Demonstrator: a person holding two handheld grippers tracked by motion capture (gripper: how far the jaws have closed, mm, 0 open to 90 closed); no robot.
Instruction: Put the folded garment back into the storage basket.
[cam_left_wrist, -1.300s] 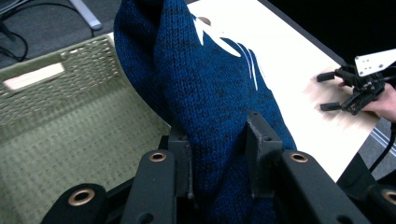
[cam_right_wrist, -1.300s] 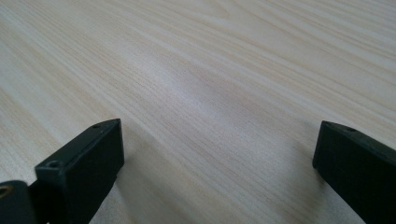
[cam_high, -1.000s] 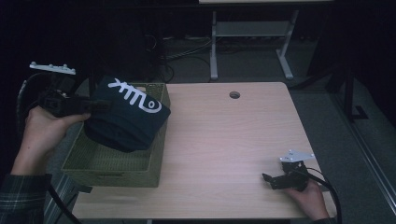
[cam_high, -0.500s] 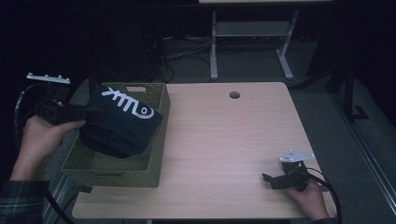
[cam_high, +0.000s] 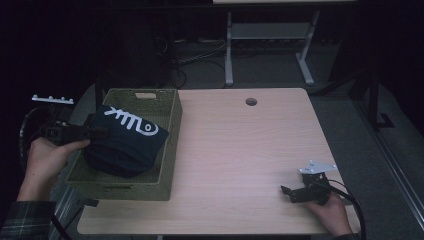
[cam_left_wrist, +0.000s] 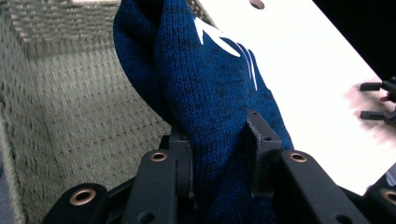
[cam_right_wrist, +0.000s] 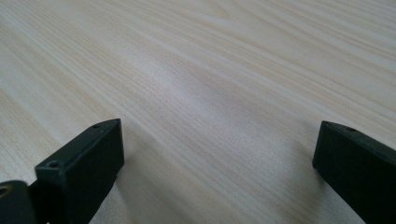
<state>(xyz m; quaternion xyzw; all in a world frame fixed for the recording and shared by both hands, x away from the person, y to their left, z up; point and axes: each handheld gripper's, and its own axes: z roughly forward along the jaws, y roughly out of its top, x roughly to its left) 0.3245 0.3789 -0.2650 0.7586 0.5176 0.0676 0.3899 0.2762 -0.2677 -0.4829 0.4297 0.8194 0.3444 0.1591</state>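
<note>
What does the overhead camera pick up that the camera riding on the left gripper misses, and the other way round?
High view alone: the whole wooden table, the person's hands, and the floor with a desk frame beyond.

Left gripper view alone: the left gripper with its jaws pressed onto the knit fabric, close enough to see the stitches.

Both: the dark blue knit garment with white lettering, held over the woven basket, and the right gripper low on the table.

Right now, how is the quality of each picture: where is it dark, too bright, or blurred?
High view: dim, the floor around the light wooden table nearly black. Left gripper view: the dark blue knitted garment is sharp, the table top is overexposed to white, and the woven green basket wall smears. Right gripper view: evenly lit, the near black jaws are soft, the wood grain beyond blurs.
</note>
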